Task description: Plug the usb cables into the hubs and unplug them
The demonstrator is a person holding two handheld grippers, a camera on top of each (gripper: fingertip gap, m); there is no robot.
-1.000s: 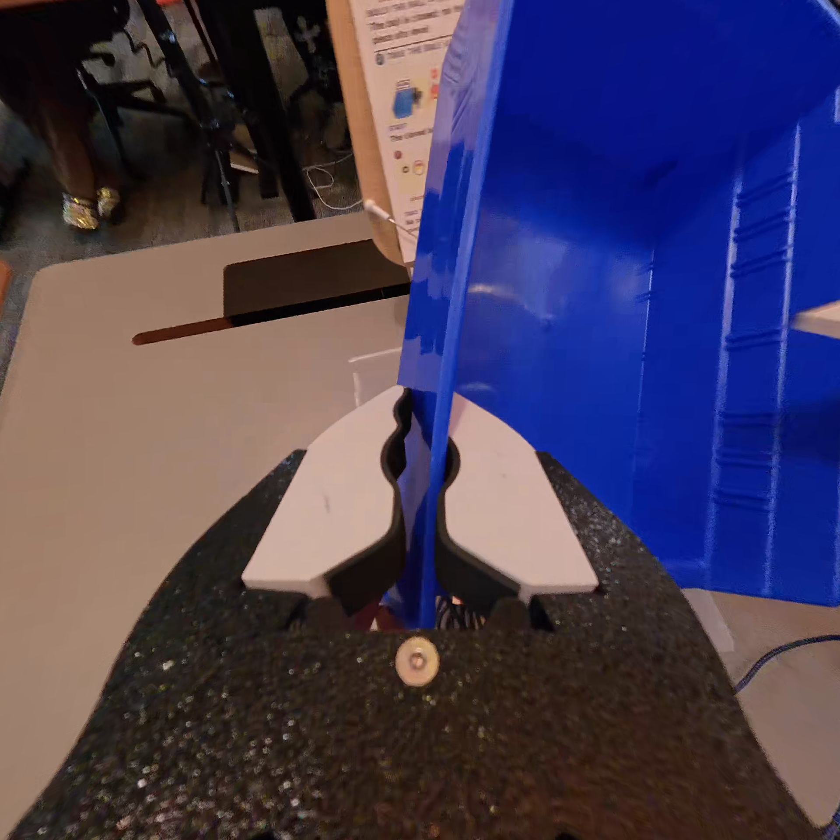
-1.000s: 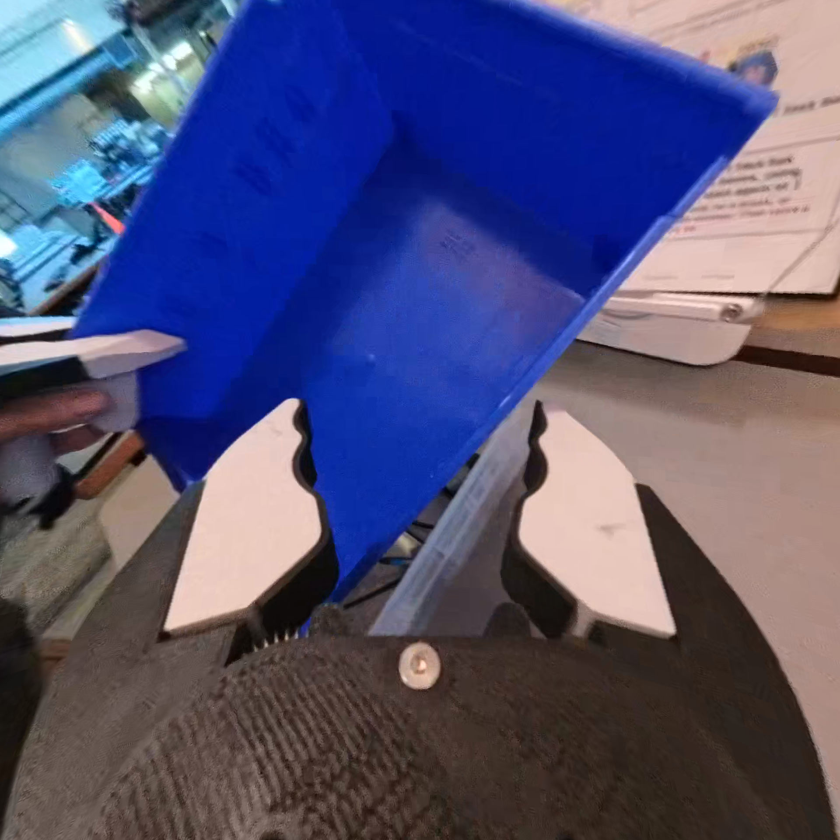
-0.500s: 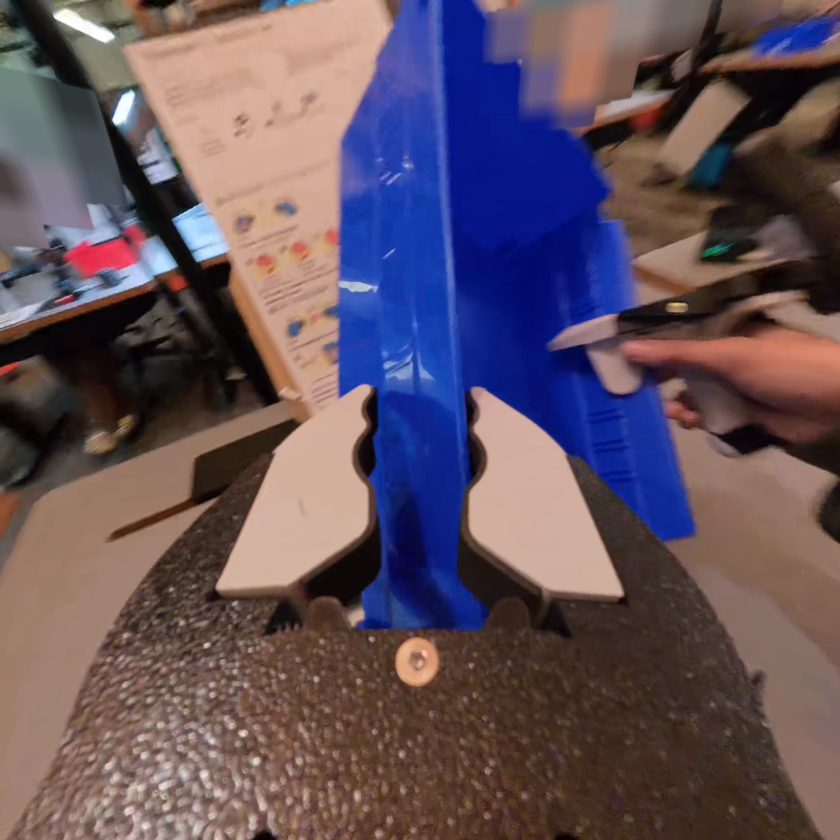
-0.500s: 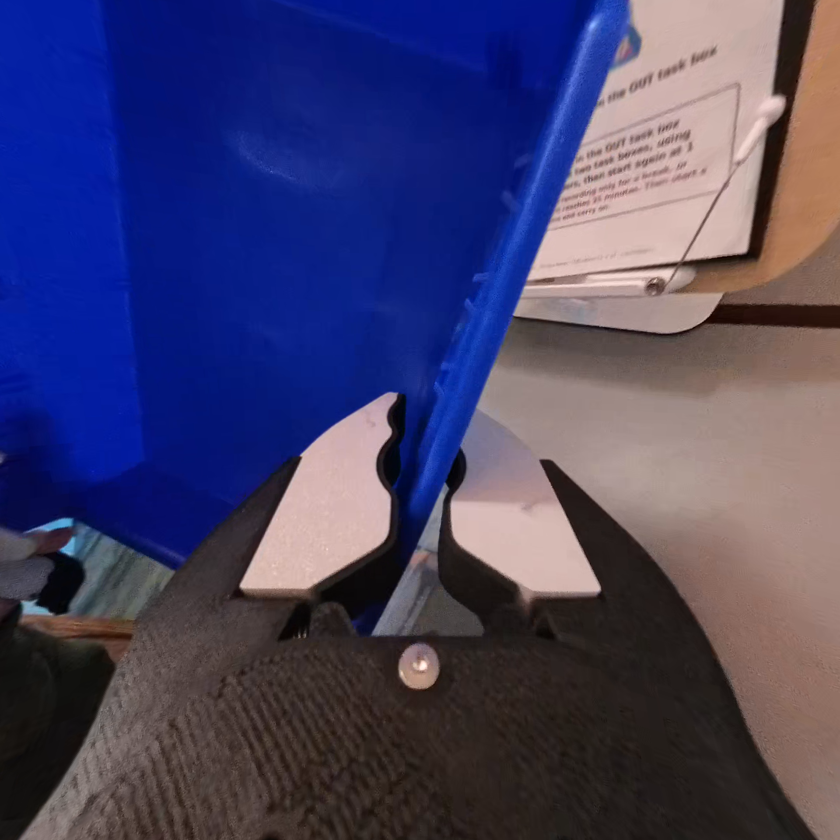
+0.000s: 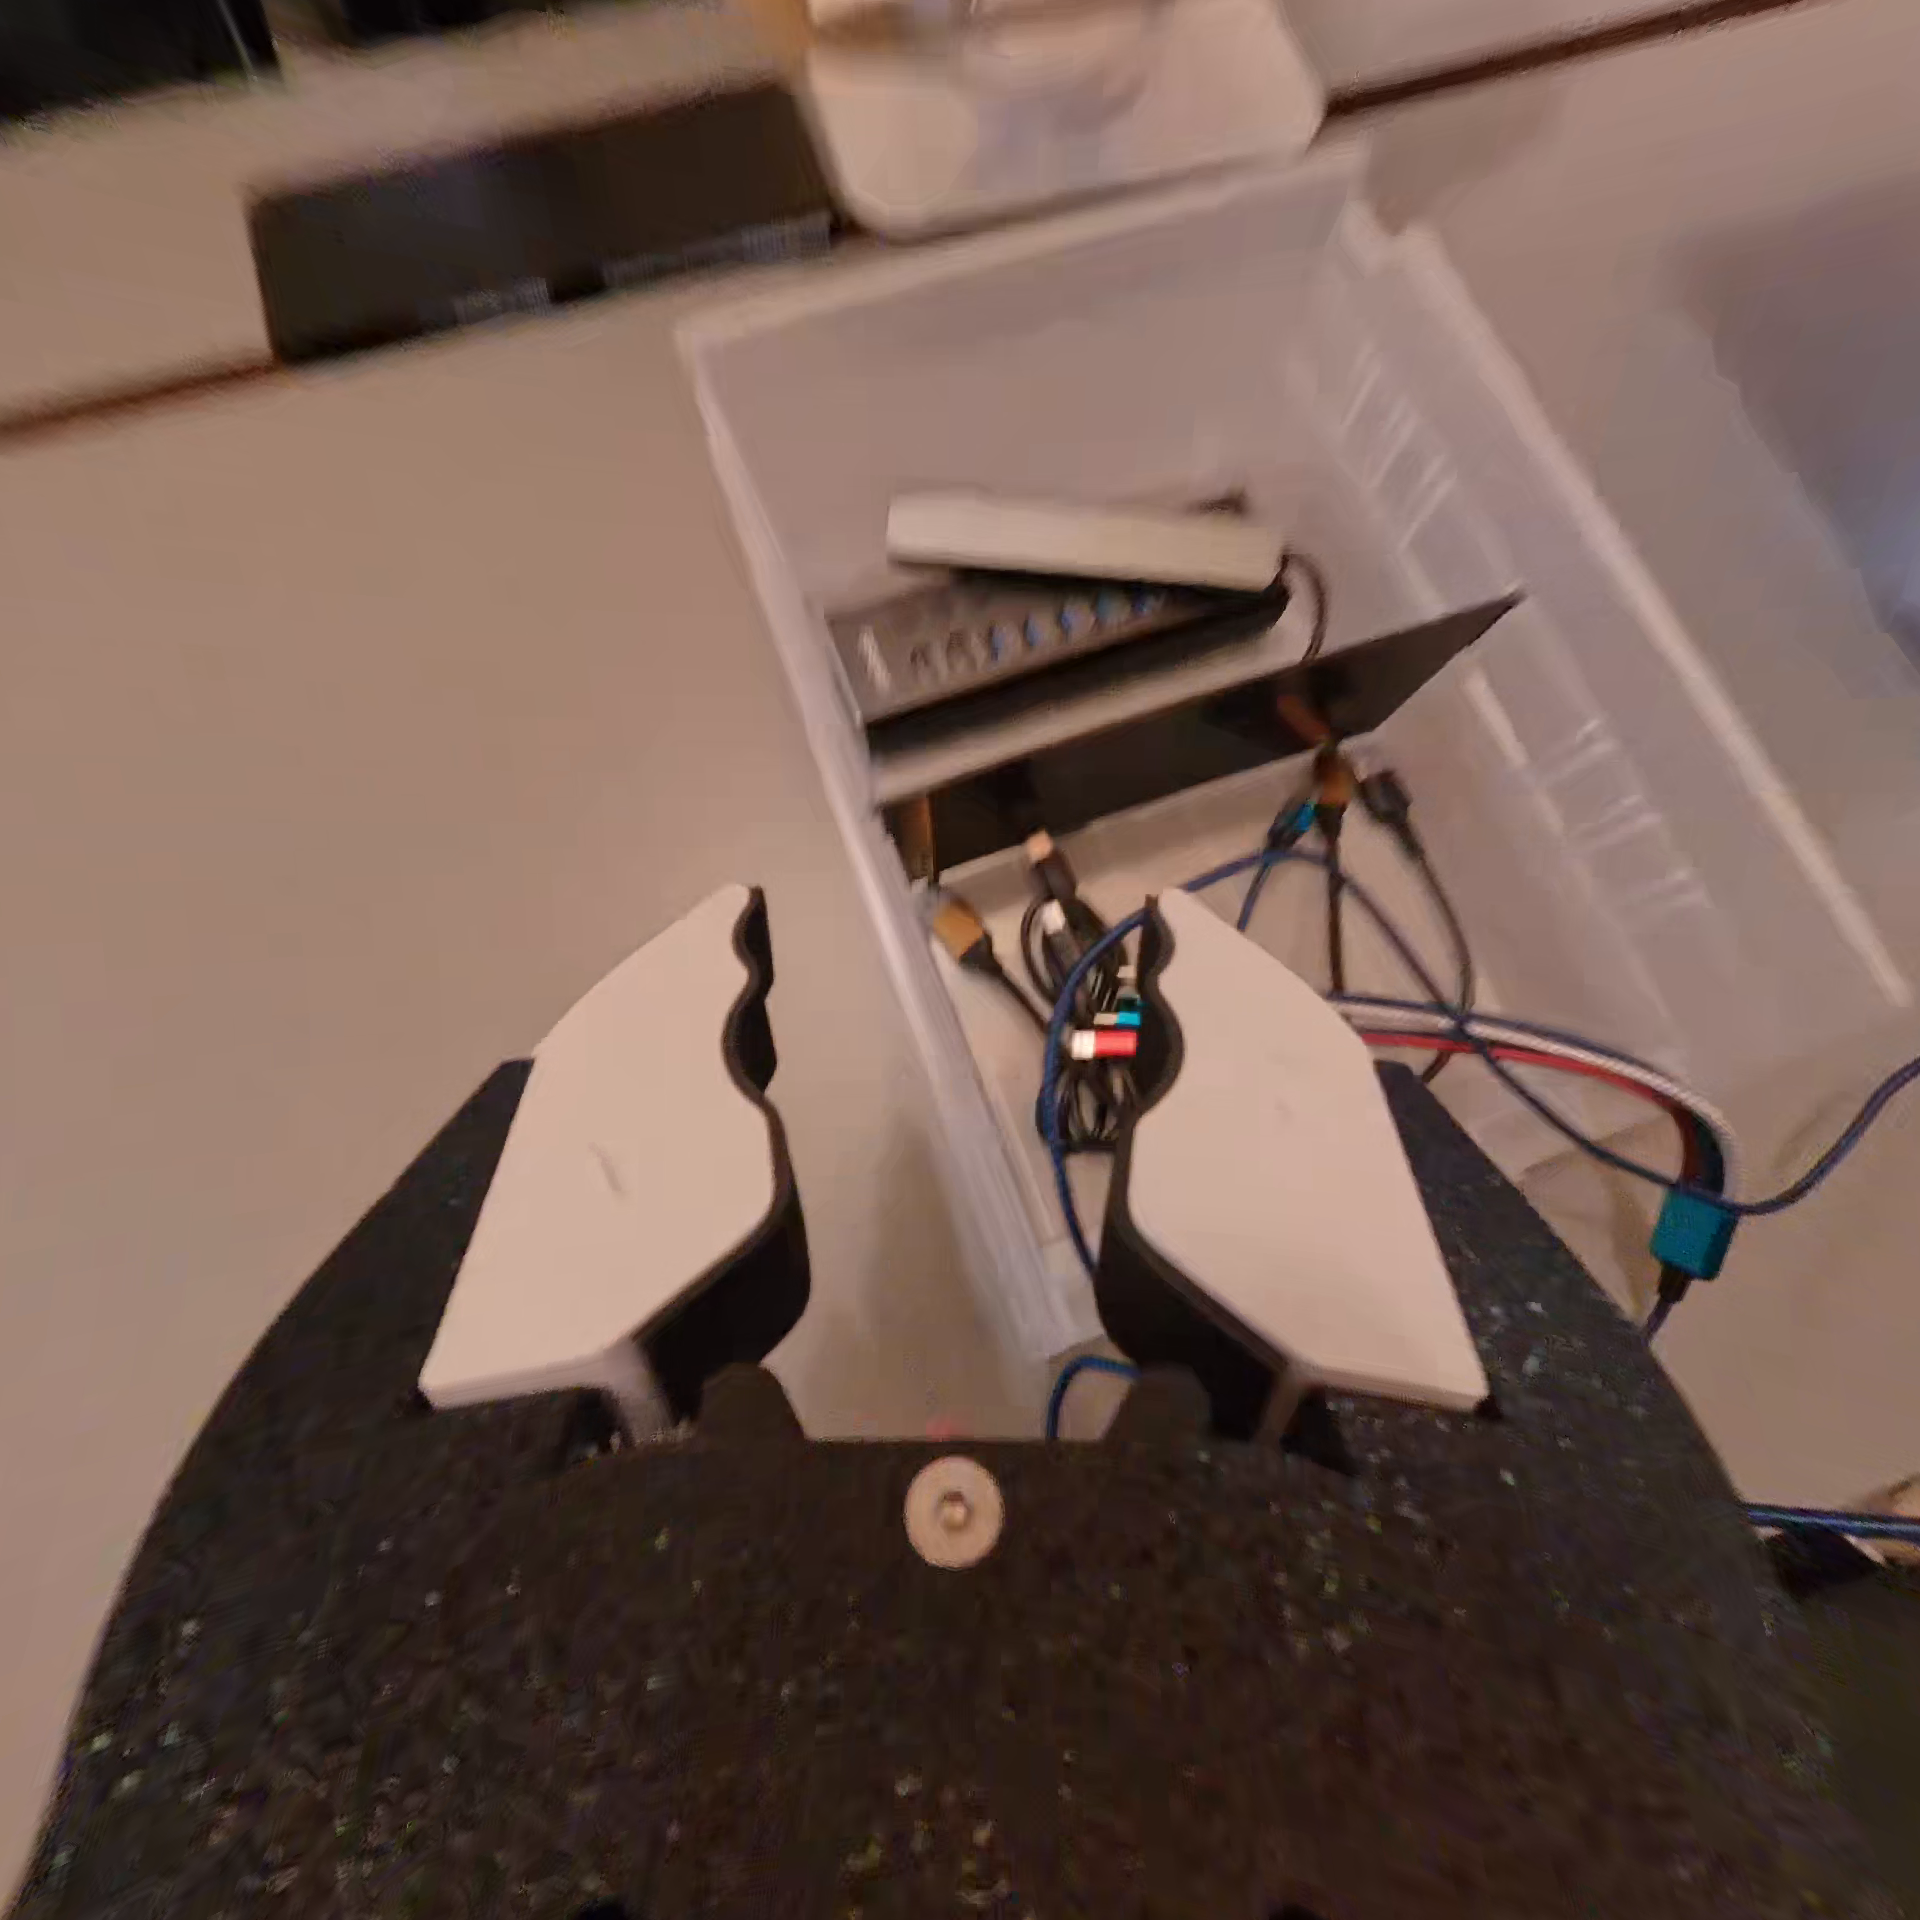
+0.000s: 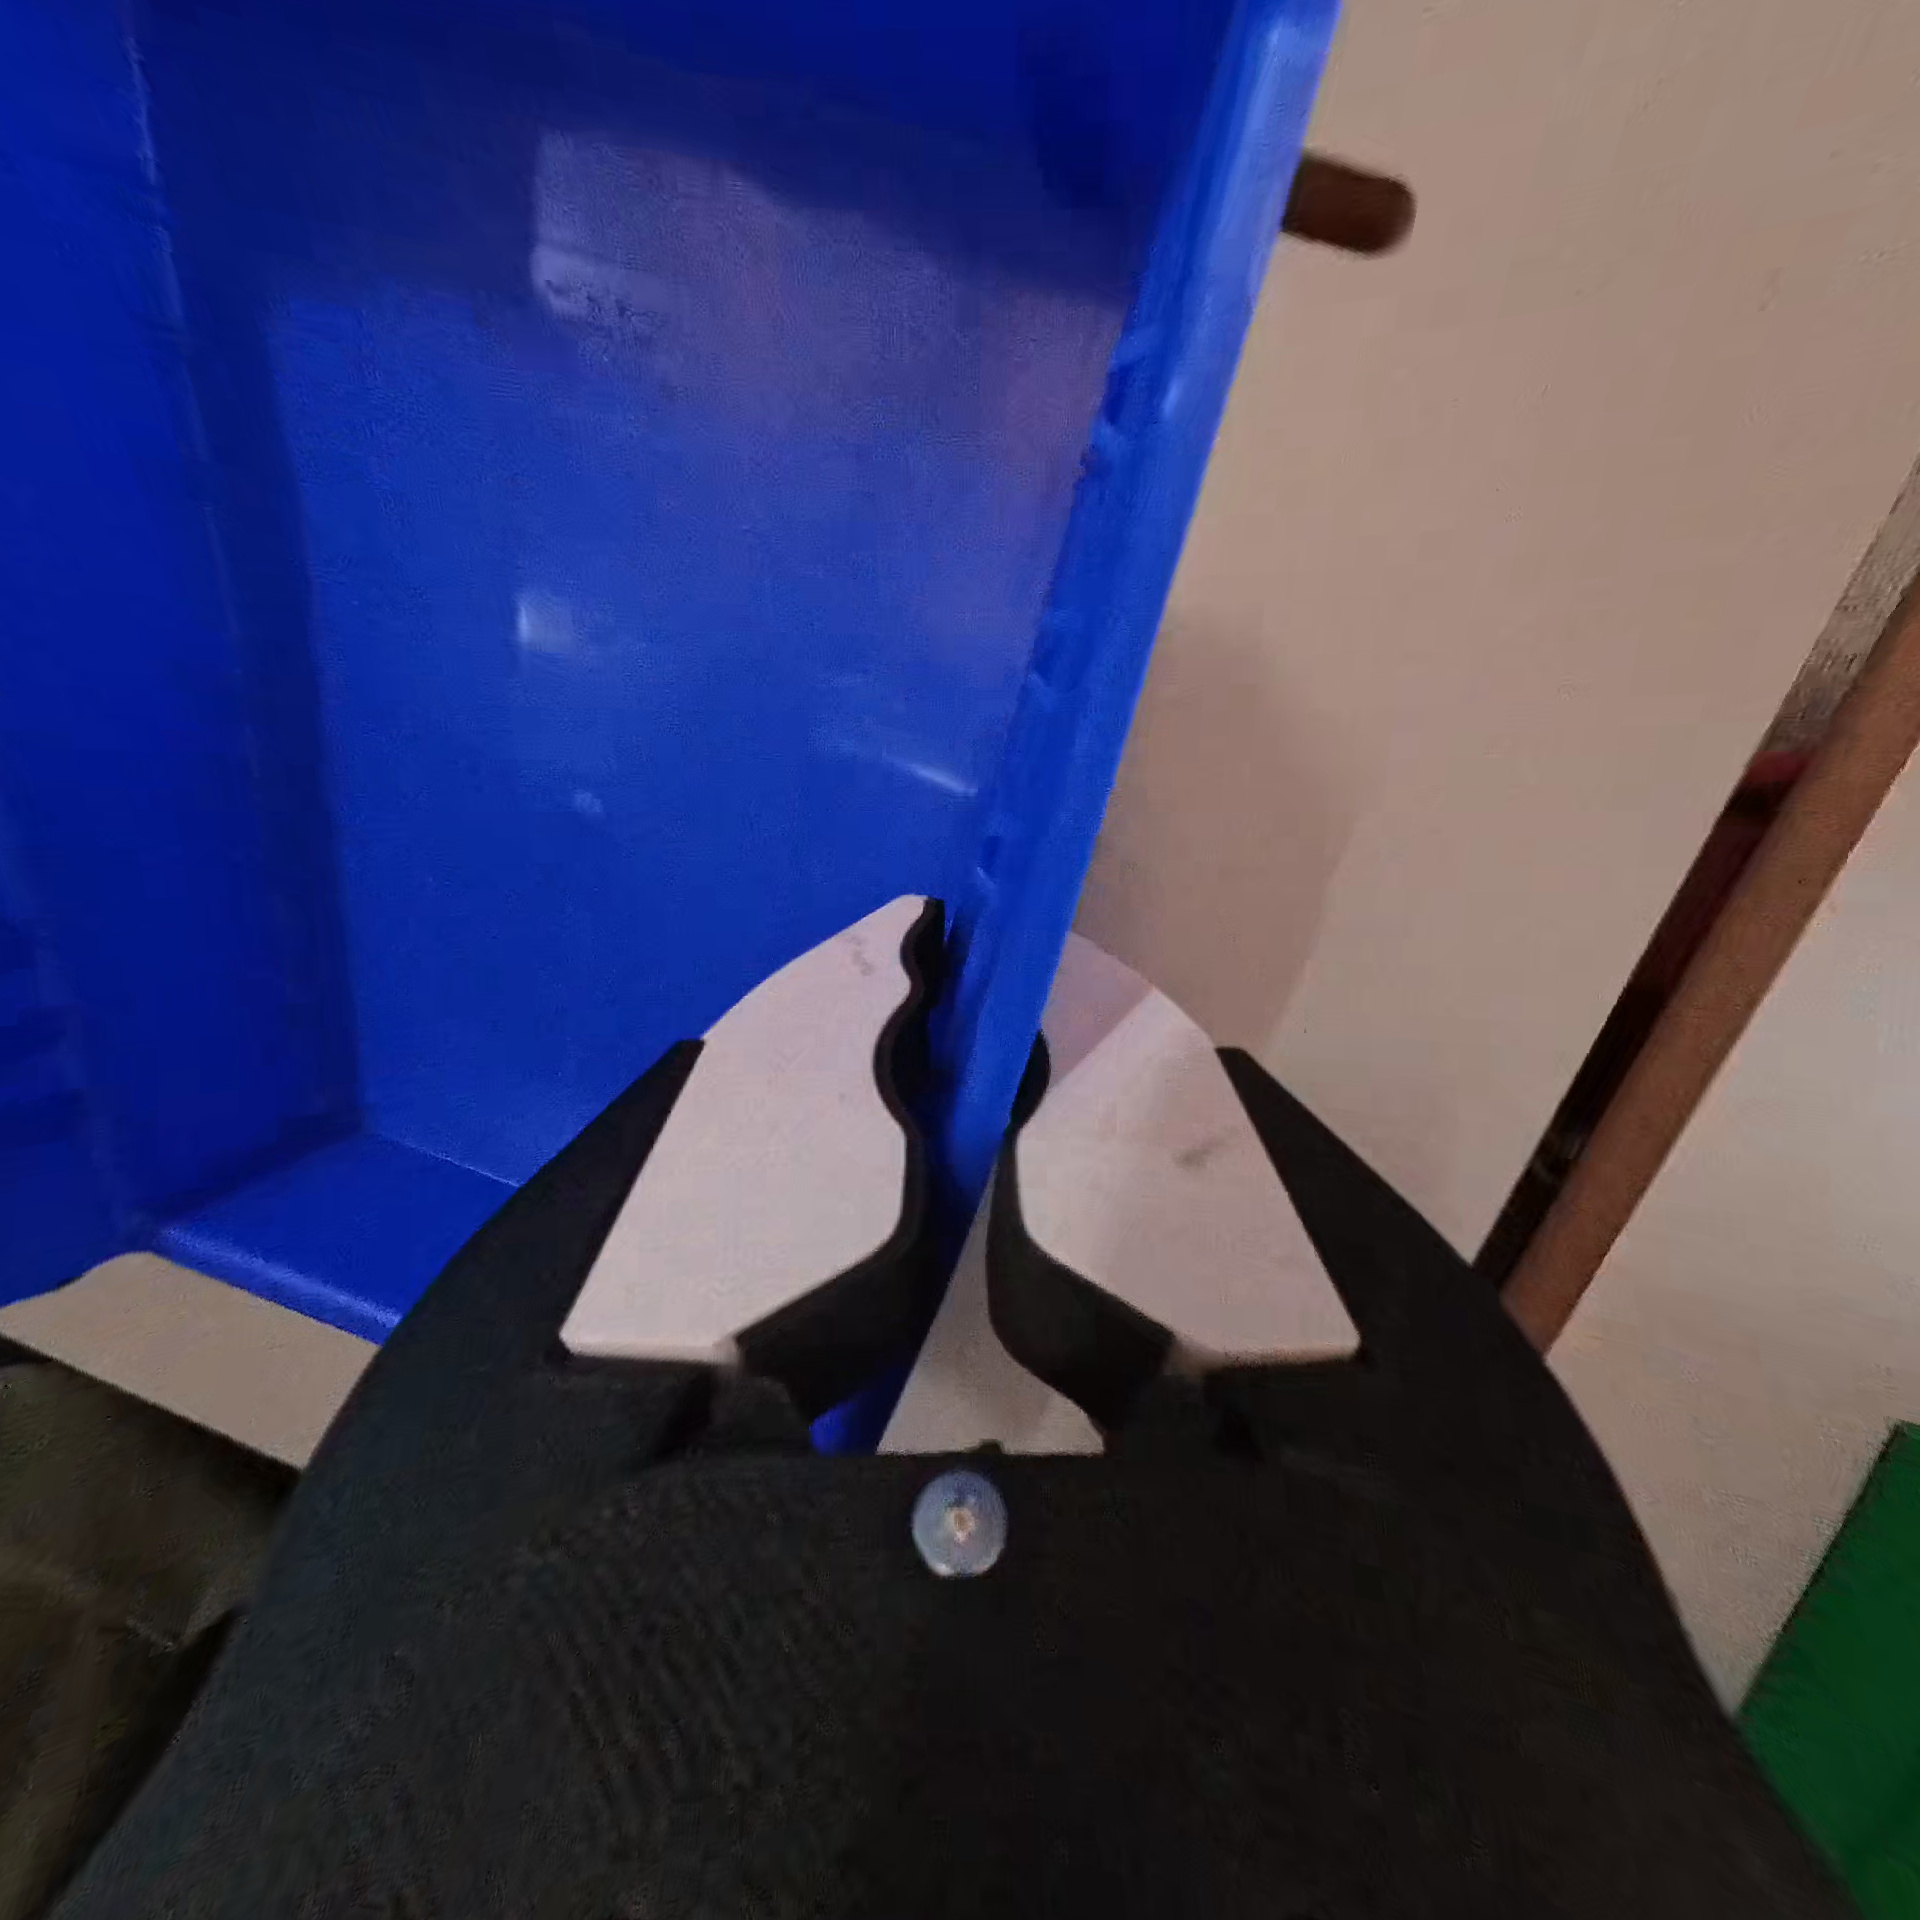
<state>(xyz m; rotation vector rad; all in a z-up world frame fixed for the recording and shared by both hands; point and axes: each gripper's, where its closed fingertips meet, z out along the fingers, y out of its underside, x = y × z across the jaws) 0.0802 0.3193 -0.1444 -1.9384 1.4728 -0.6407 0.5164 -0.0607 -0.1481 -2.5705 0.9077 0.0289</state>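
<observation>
In the left wrist view a clear plastic bin (image 5: 1621,665) lies on the grey table. It holds two hubs, a light grey one (image 5: 1081,540) resting on a black one (image 5: 1039,649), and several loose USB cables (image 5: 1101,997); a teal plug (image 5: 1691,1242) and blue cables trail out at its right. My left gripper (image 5: 951,925) is open and empty, its jaws either side of the bin's near left wall. My right gripper (image 6: 982,925) is shut on the side wall of an empty blue bin (image 6: 582,582) and holds it over the table.
A black flat panel (image 5: 520,239) and a white base (image 5: 1060,104) stand at the table's back edge. In the right wrist view a wooden strip (image 6: 1714,956) runs along the right, with a green patch (image 6: 1849,1704) at the lower right.
My left gripper has let go of the blue bin, opened, and swung down over the clear bin. My right gripper keeps its hold on the blue bin and has carried it sideways.
</observation>
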